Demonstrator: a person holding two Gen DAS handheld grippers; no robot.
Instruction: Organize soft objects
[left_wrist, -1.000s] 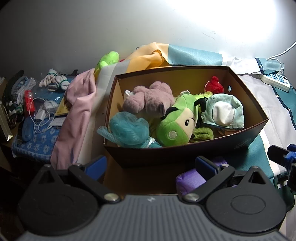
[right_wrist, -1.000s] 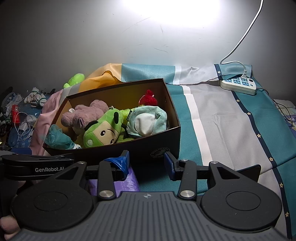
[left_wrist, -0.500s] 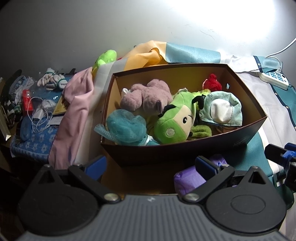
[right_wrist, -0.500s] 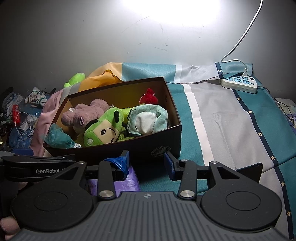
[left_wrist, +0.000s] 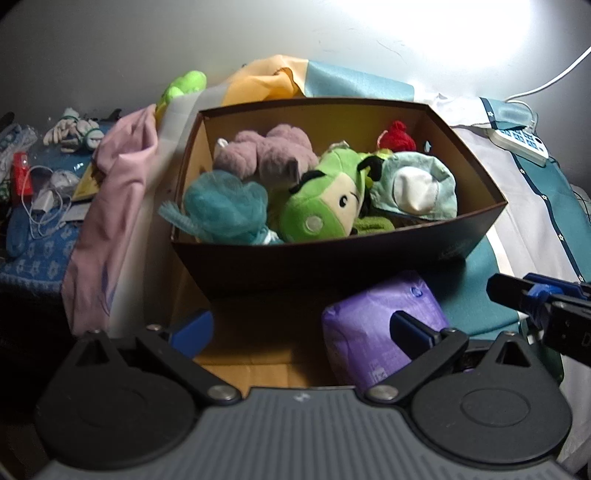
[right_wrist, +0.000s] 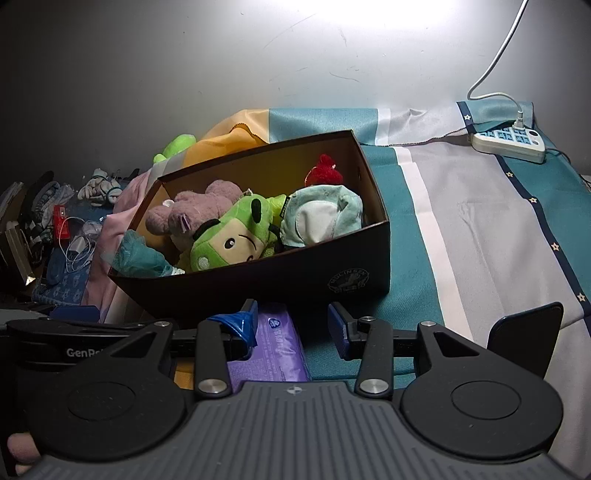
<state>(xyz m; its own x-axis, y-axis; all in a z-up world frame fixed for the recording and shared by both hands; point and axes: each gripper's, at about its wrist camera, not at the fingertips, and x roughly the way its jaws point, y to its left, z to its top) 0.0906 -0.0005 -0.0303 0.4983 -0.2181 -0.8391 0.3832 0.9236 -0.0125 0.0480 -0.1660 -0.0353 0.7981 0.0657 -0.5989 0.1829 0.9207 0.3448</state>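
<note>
Lower end of the purple tissue pack (right_wrist: 275, 345) behind the right gripper's (right_wrist: 291, 328) body.

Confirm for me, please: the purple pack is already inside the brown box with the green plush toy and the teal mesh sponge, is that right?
Not quite. The purple pack is not inside the brown box; it lies outside, in front of the near wall, as the left wrist view shows. The green plush toy and the teal mesh sponge are indeed in the box.
</note>
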